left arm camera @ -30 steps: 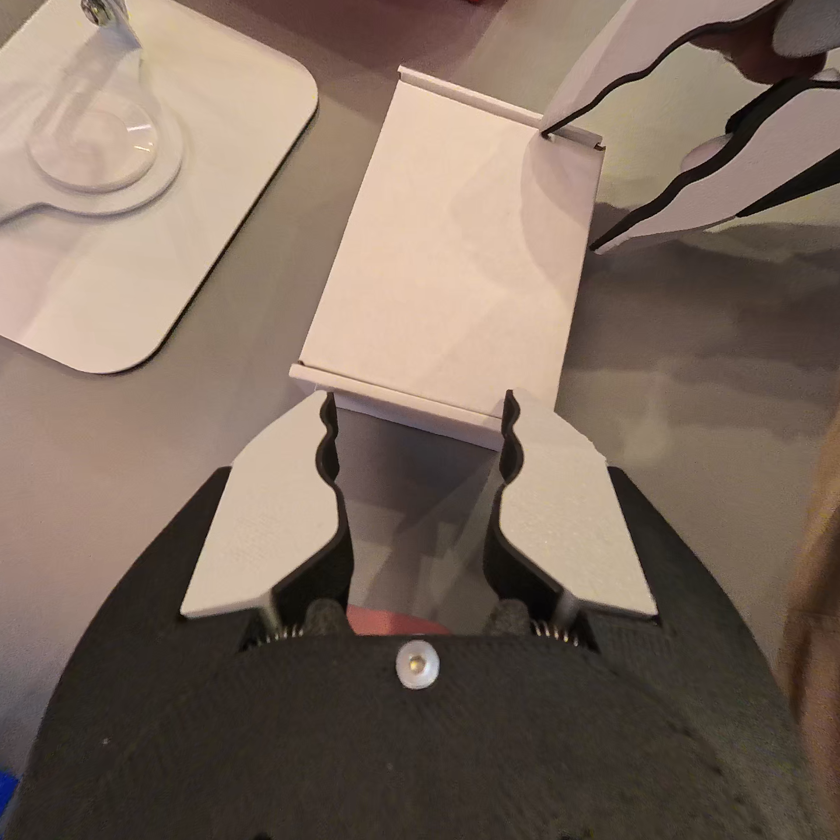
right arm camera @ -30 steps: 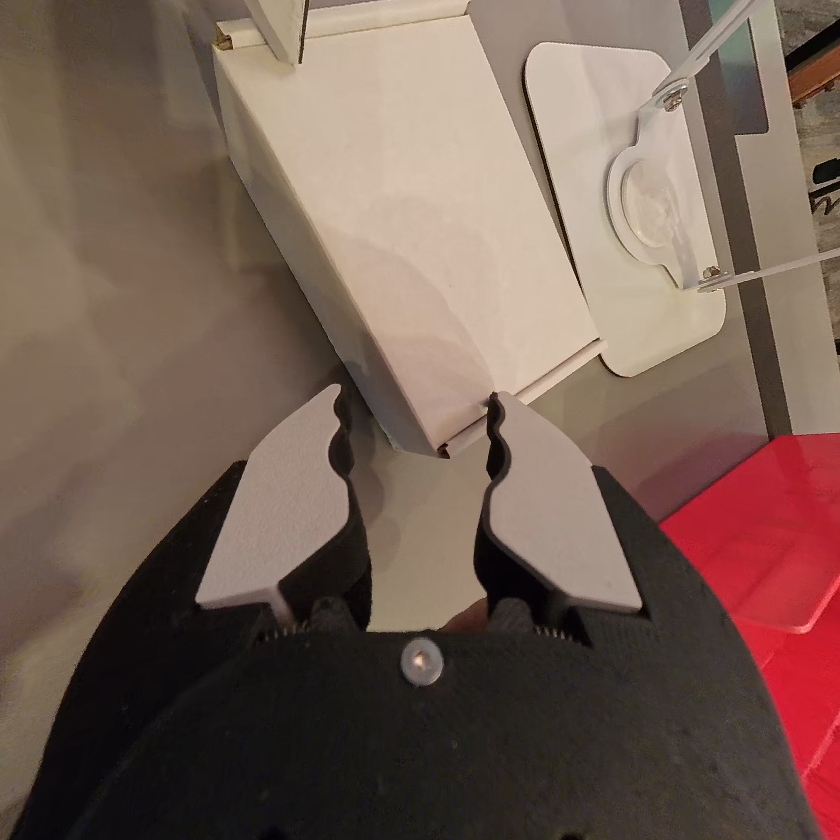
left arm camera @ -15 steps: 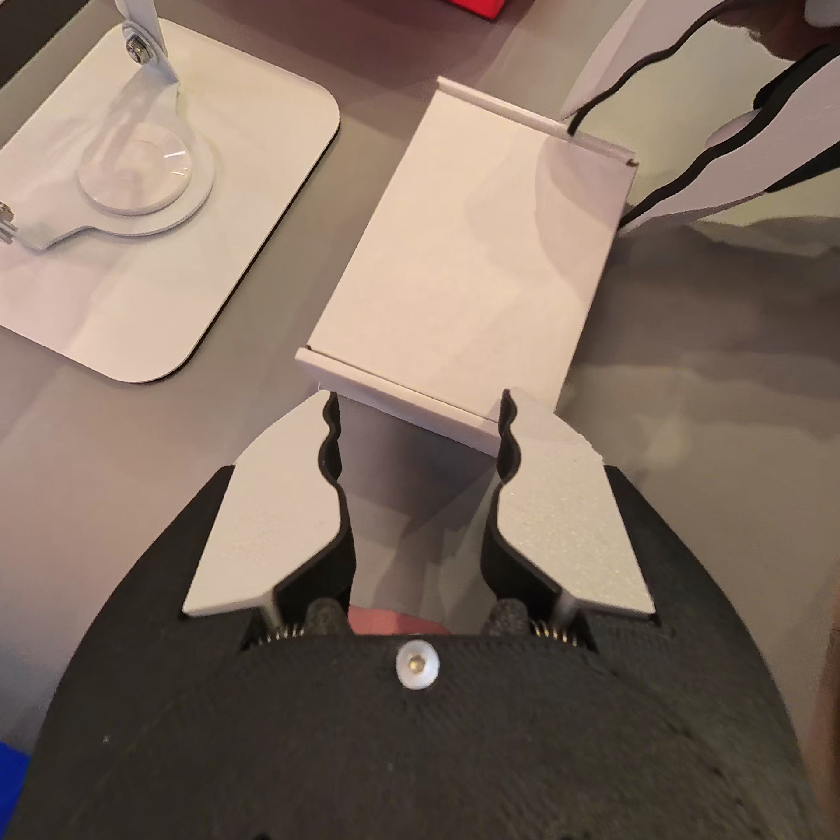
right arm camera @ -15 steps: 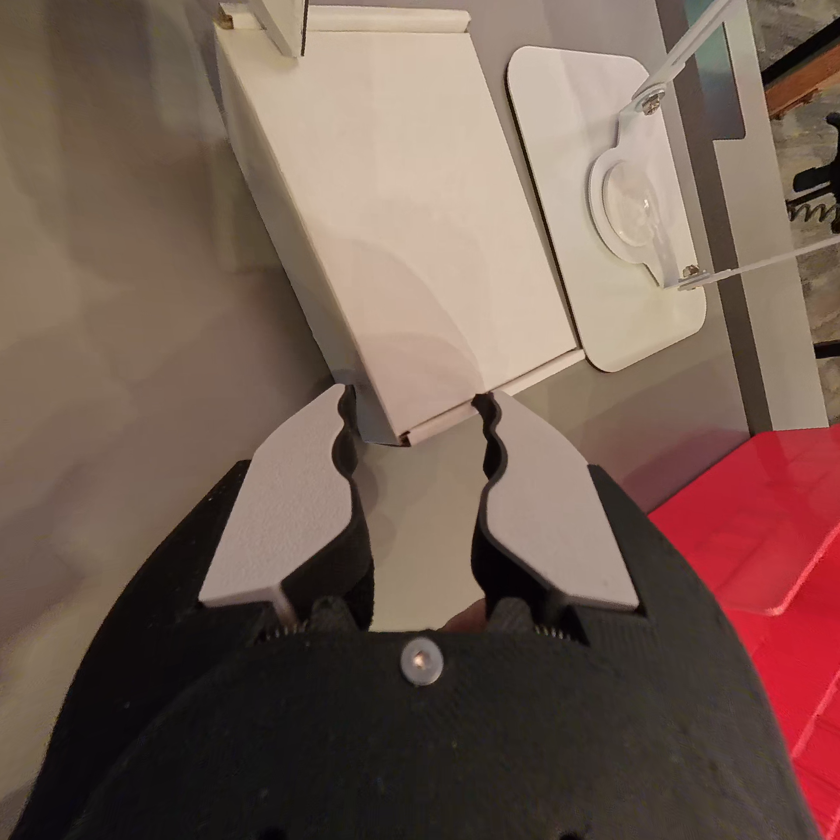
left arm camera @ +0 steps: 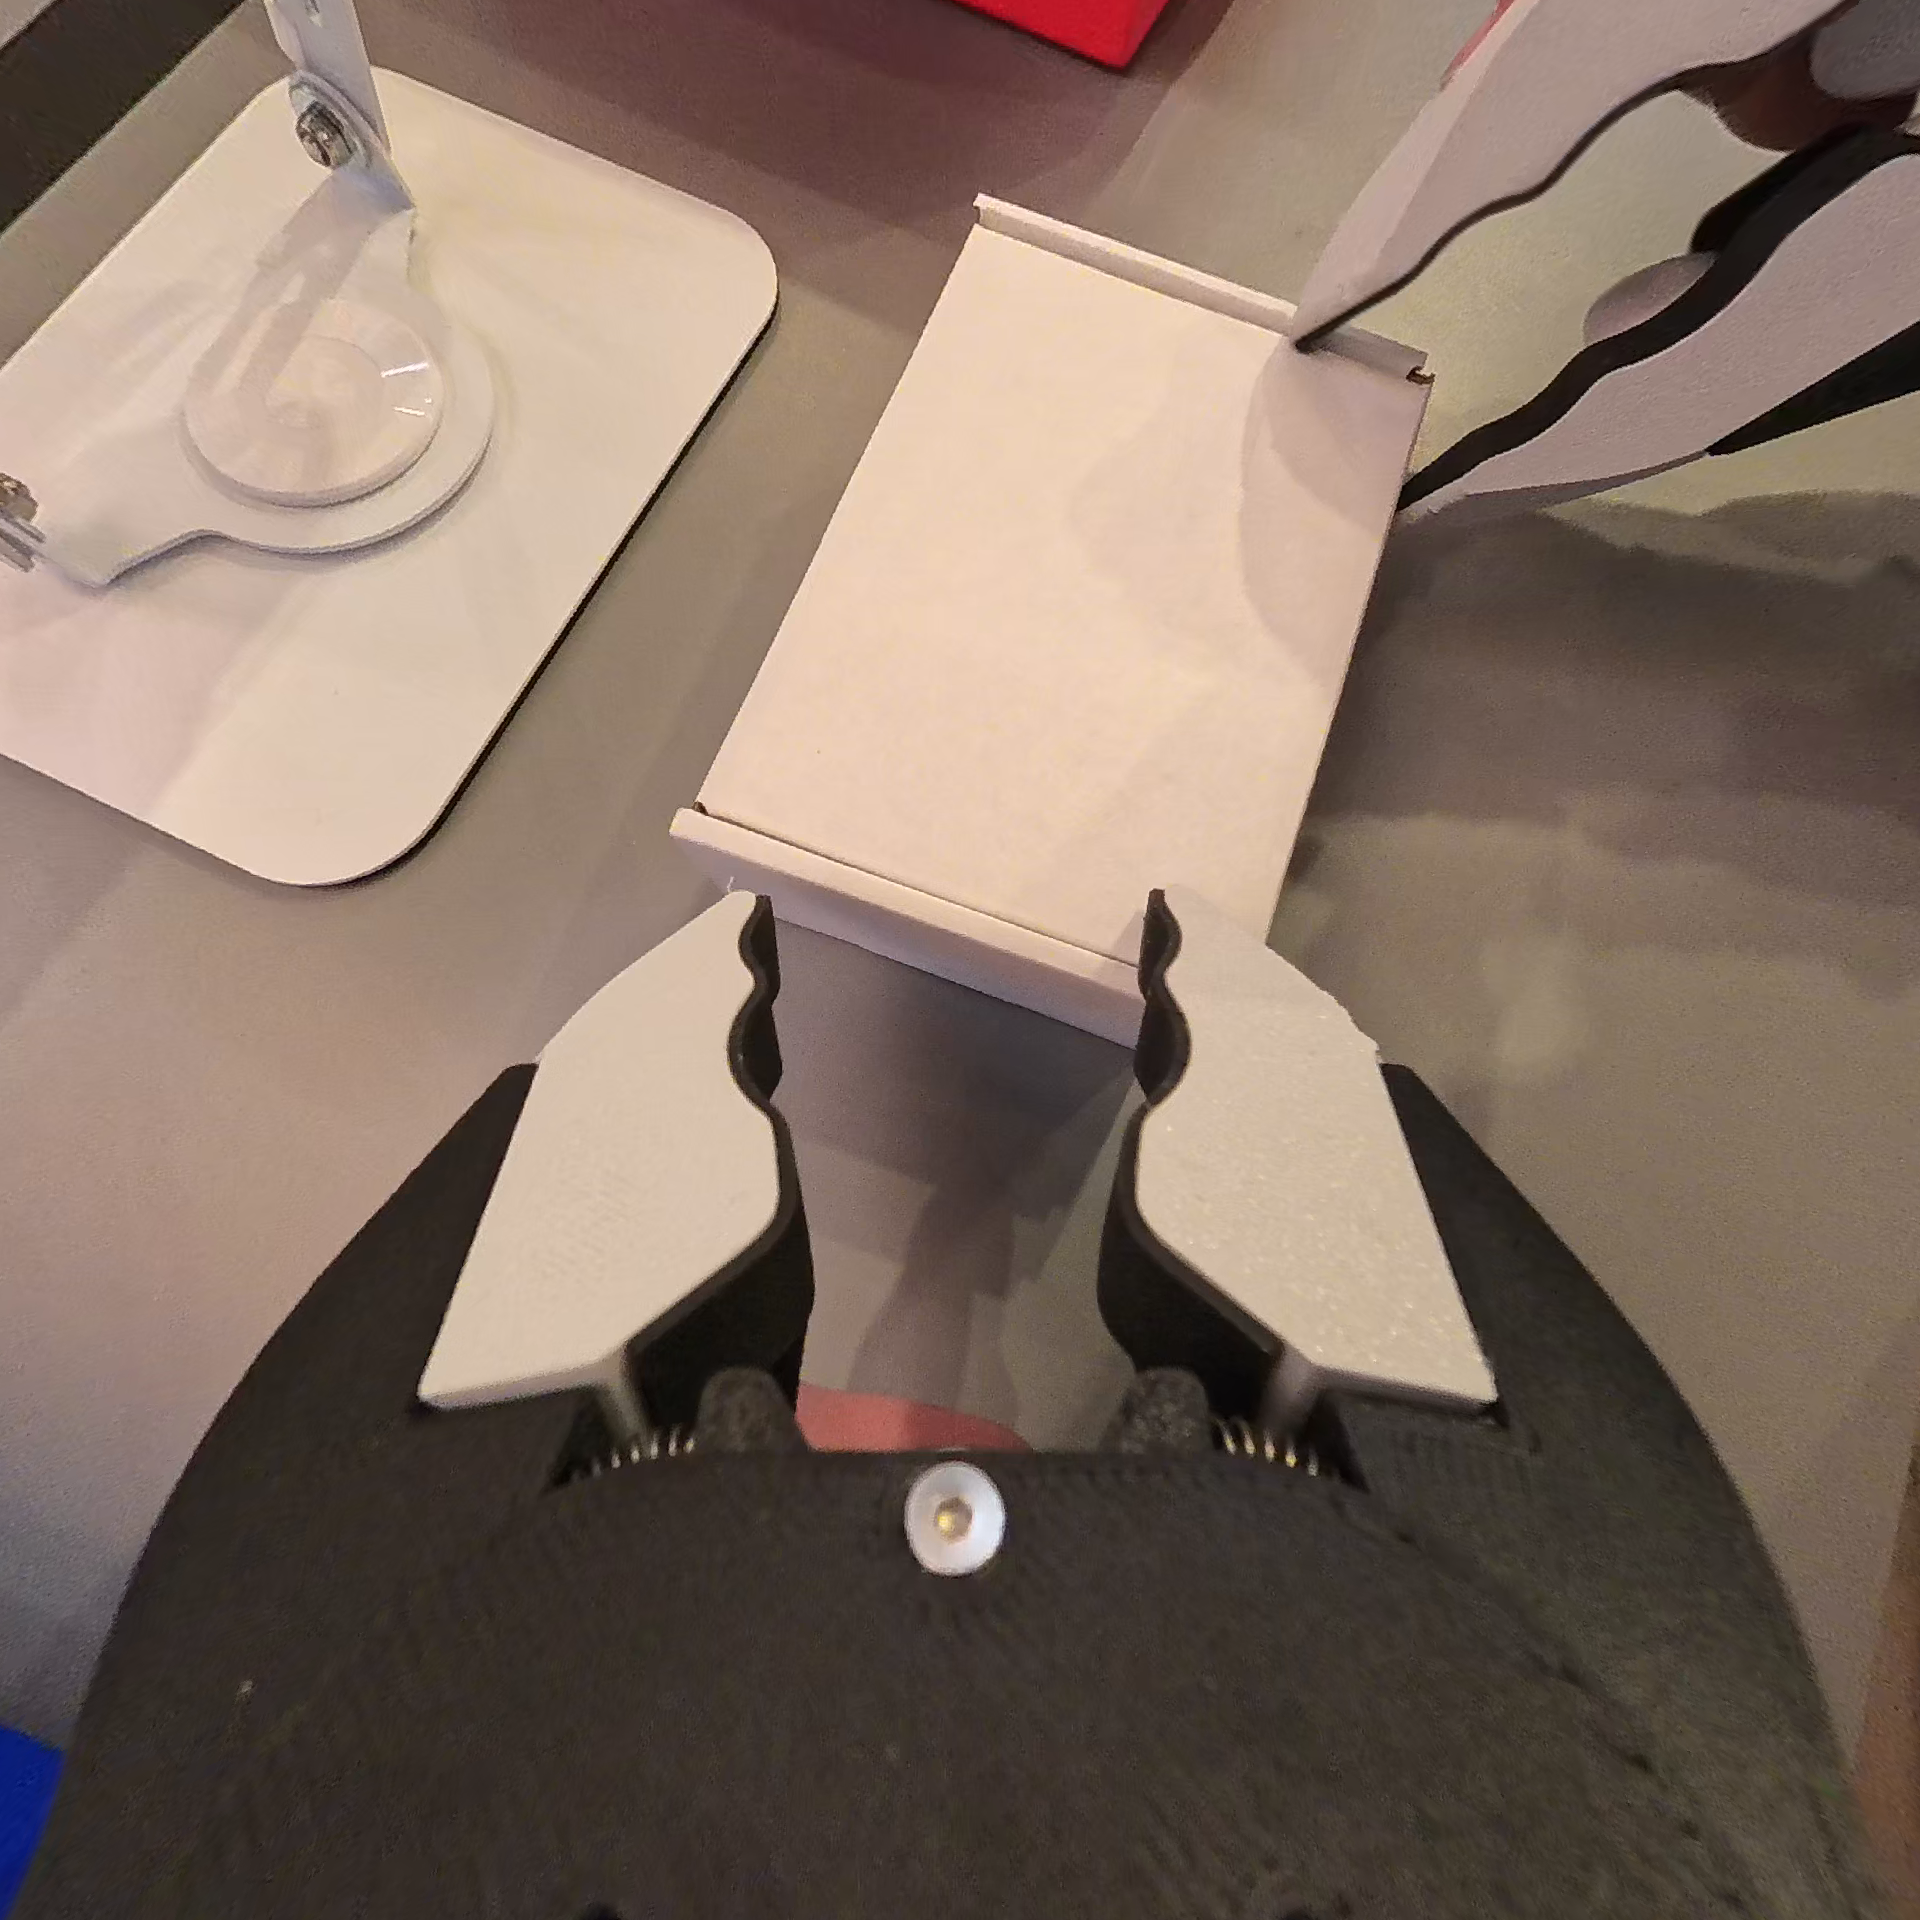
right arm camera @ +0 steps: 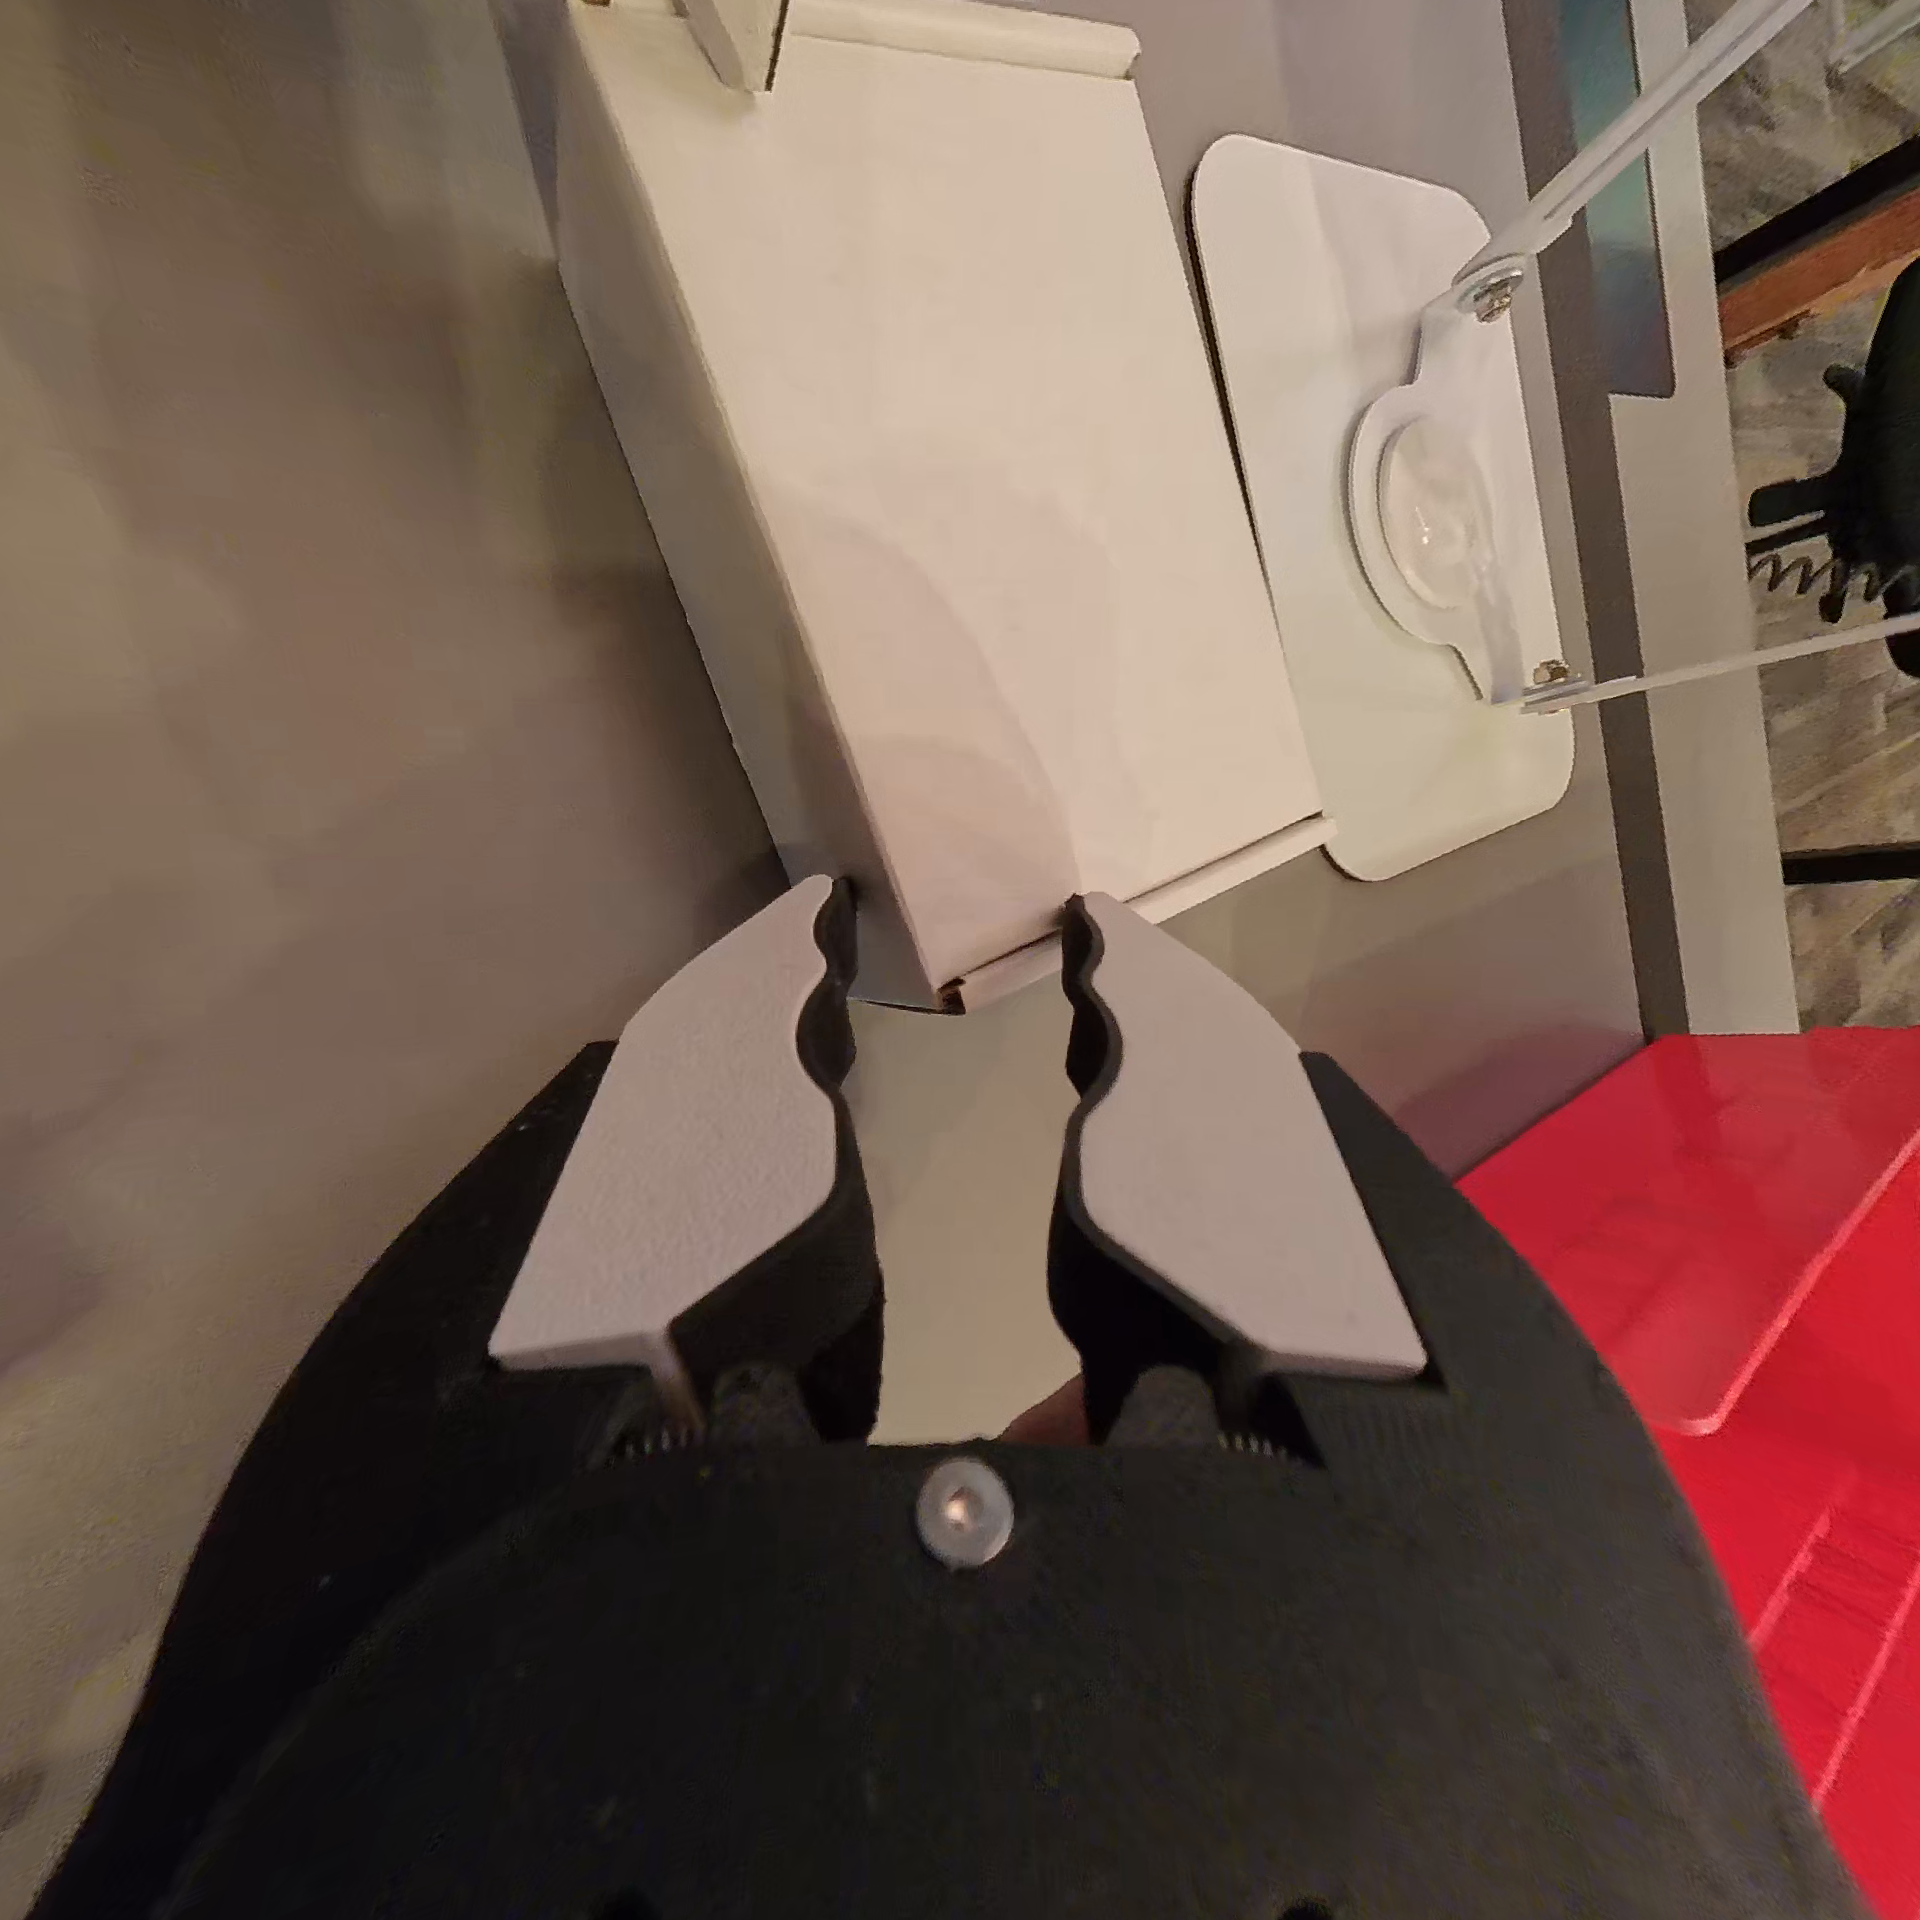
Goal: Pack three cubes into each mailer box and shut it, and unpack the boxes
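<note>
A closed mailer box (left arm camera: pixel 1049 582) lies flat on the table (left arm camera: pixel 312 1039). In the left wrist view, a flat stand base (left arm camera: pixel 312 623) lies left of the box, apart from it. The left gripper (left arm camera: pixel 956 914) spans the box's near end; the right gripper (left arm camera: pixel 1351 416) straddles its far right corner. A raised platform (right arm camera: pixel 1662 1195) sits beyond the box's far end.

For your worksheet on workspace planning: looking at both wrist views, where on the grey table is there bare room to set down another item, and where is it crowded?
Bare grey table lies on the mailer box's side away from the white stand base. It is crowded elsewhere: only a narrow strip separates box and base, the left gripper and right gripper sit open at opposite ends of the box, and a red tray borders the right gripper.
</note>
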Tool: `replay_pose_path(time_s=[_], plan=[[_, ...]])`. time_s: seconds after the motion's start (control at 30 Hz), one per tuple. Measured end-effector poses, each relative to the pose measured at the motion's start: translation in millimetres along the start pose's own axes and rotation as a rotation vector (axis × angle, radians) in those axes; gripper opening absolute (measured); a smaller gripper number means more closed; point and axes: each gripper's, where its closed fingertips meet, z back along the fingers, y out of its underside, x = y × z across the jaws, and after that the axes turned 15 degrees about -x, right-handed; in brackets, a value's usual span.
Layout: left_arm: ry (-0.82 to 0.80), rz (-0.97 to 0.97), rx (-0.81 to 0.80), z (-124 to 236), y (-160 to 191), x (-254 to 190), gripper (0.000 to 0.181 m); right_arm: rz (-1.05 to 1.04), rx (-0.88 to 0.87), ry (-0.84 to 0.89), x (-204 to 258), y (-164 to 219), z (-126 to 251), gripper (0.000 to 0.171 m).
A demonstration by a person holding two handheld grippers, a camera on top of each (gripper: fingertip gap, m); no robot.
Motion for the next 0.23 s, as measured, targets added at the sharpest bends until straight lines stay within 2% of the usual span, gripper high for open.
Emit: replay_pose_path(time_s=[0.03, 0.23], plan=[[0.0, 0.001, 0.0, 0.0, 0.0, 0.1, 0.067, 0.026, -0.007, 0.002, 0.1, -0.3, 0.2, 0.036], [0.002, 0.005, -0.006, -0.5, -0.2, -0.3, 0.066, 0.174, -0.033, 0.036, 0.1, -1.7, -0.7, 0.028]])
